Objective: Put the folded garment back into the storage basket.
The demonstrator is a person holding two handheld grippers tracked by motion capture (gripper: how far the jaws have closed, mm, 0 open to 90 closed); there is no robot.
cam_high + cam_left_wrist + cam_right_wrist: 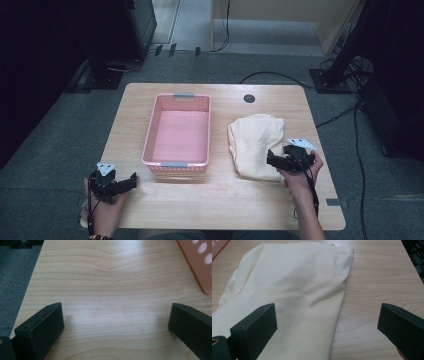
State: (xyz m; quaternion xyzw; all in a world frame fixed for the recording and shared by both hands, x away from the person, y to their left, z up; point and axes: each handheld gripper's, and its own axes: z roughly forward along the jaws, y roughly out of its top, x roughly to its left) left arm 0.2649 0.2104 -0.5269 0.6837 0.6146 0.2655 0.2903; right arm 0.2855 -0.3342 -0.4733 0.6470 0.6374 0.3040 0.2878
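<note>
So the cloth [254,143] is a cream, off-white piece of fabric, folded up into a soft, slightly rumpled bundle with rounded edges. It's lying flat on the right half of the wooden table [220,200], just beside the pink basket [178,129] but not touching it, nearer the front edge.

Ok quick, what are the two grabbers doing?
Left gripper: open, holding nothing, above bare table.
Right gripper: open, over the cream cloth, not gripping it.
</note>
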